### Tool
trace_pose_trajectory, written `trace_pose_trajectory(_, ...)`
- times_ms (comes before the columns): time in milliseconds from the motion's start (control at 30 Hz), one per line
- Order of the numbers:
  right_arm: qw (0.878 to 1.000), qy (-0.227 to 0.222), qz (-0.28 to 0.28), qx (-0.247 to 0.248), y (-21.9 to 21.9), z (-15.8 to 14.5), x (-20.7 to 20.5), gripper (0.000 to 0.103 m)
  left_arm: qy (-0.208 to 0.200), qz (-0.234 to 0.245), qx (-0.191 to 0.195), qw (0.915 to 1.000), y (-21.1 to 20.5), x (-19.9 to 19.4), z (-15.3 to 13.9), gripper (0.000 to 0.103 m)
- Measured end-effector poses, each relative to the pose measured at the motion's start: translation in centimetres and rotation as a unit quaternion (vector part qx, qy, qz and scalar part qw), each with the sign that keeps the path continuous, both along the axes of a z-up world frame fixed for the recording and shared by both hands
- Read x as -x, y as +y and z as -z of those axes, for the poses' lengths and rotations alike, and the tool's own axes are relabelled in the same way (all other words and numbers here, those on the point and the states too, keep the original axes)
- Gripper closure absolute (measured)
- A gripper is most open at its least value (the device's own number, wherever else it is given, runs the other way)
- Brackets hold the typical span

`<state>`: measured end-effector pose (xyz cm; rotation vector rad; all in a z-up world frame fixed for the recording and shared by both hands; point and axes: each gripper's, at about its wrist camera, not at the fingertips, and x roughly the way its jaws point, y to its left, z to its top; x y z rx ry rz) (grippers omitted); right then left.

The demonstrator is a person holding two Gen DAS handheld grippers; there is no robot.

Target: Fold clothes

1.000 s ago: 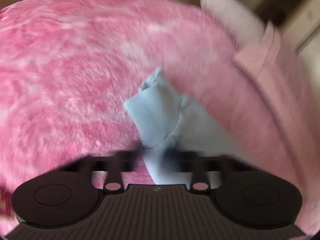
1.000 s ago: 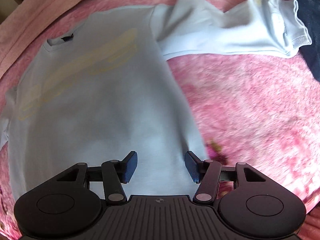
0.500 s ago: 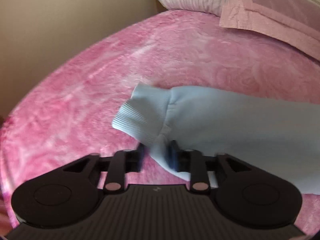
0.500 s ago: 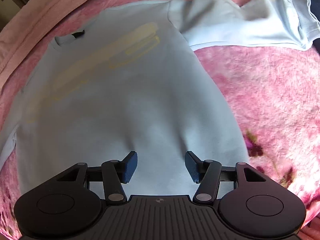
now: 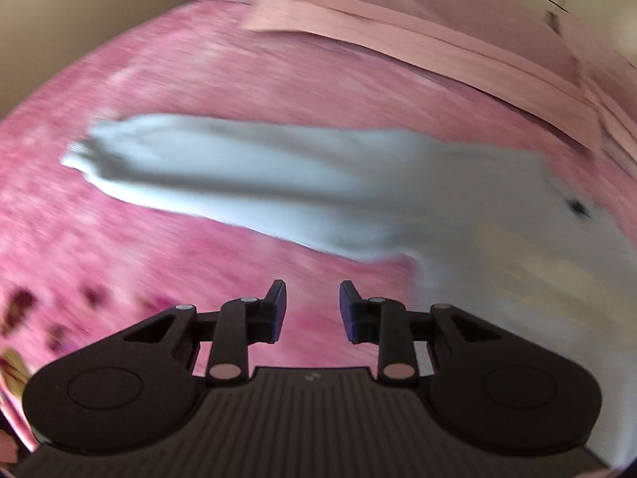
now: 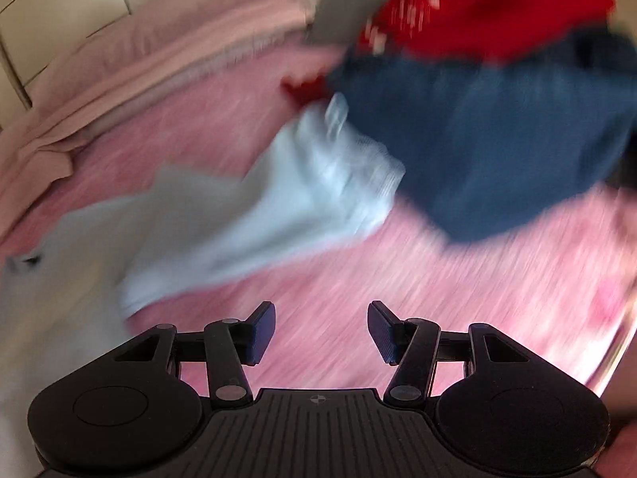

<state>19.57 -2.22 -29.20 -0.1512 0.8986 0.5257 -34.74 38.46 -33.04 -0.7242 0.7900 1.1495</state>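
Observation:
A light blue sweatshirt (image 5: pixel 537 263) lies flat on the pink blanket, blurred by motion. In the left wrist view its sleeve (image 5: pixel 239 175) stretches out to the left, well ahead of my left gripper (image 5: pixel 312 298). That gripper's jaws are closing a little with only blanket between them. In the right wrist view the other sleeve (image 6: pixel 310 183) lies crumpled, its cuff against a dark blue garment. My right gripper (image 6: pixel 320 318) stands open above bare blanket, short of that sleeve, with nothing between its fingers.
The fluffy pink blanket (image 5: pixel 119 279) covers the bed. Pale pink pillows (image 5: pixel 398 28) line the far side. A dark blue garment (image 6: pixel 497 151) and a red one (image 6: pixel 497 12) are piled at the right. A wall (image 5: pixel 59 20) stands beyond the bed's left edge.
My left gripper has let go of the sleeve cuff and pulled back, leaving the sleeve laid out. My right gripper has swung from over the sweatshirt's body towards the other sleeve.

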Motion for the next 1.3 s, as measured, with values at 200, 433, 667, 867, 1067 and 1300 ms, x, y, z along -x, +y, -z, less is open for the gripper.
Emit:
trace_pose_trajectory(200,0.996,-0.061,-0.070,-0.013,-0.4,-1.2,-6.3,0.069,-0.012,0.048,0.026,0.9984,-3.3,-6.8,0.4,0.077)
trace_pose_trajectory(433,0.993,-0.054,0.104,0.010,-4.0,1.1,-20.8,0.103,0.013,0.088,0.025,0.9957,-4.1,-11.1,0.6,0.077)
trace_pose_trajectory(667,0.994,-0.006,0.111,0.001,-4.8,1.5,-23.4,0.102,0.019,0.096,0.036,0.9946,-4.4,-13.8,1.2,0.077)
trace_pose_trajectory(867,0.983,0.048,0.091,-0.152,-7.4,1.5,-14.2,0.020,0.035,0.108,0.028,0.9931,-5.0,-14.9,0.8,0.077)
trace_pose_trajectory(1067,0.971,0.096,0.133,-0.175,-5.5,7.1,-14.2,0.025,0.041,0.109,0.032,0.9927,-5.2,-15.1,0.9,0.077)
trace_pose_trajectory(1300,0.981,0.064,0.058,-0.172,-2.5,4.8,-14.7,0.097,0.045,0.103,0.036,0.9930,-5.9,-14.8,1.3,0.077)
